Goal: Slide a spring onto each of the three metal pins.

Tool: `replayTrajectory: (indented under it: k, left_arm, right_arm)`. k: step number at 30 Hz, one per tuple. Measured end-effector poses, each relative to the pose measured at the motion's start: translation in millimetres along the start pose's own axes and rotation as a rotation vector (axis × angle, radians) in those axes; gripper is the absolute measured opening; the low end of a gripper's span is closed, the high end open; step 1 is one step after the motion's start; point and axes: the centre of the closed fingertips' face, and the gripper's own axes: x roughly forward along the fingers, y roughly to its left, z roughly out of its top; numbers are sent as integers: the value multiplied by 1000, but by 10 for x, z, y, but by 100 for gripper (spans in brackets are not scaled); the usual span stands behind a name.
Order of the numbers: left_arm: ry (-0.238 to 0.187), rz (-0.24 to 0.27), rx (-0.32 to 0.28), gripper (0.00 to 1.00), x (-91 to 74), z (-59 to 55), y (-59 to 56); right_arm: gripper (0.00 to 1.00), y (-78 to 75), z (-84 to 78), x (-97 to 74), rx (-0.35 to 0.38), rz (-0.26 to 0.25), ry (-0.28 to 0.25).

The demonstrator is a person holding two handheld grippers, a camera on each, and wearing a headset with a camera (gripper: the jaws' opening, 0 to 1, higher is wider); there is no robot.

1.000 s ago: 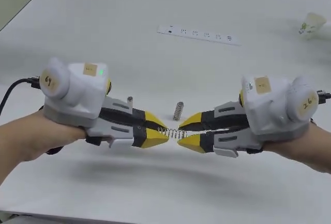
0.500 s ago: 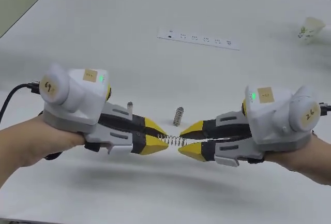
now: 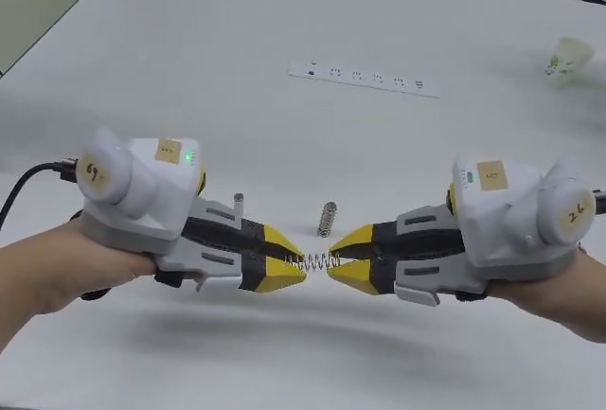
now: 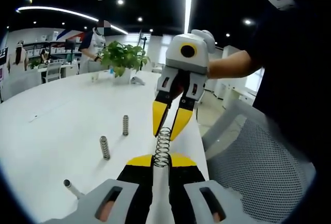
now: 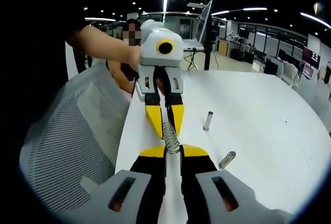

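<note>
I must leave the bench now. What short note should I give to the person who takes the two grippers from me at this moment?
Left gripper: shut on one end of the loose spring. Right gripper: shut on its other end; the spring spans level between them.
Done: two pins, it seems; near spring and far spring stand upright on the table.
Left: the bare pin, just beyond the left gripper, needs the loose spring slid onto it.

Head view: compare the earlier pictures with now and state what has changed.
The jaws of the right gripper, spread wider half a second ago, have closed on the spring, which has levelled out. The left gripper still clamps the other end. Bare pin and sprung pin are unmoved.
</note>
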Motion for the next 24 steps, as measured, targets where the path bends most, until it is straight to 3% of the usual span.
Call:
replayTrajectory:
  k: [15, 24]
  left_arm:
    - [21, -3, 17, 2, 77, -51, -28]
    - [33, -13, 27, 2, 129, -50, -47]
  right_arm:
    - [7, 95, 331, 76, -83, 19, -42]
    - [7, 144, 418, 191, -126, 25, -50]
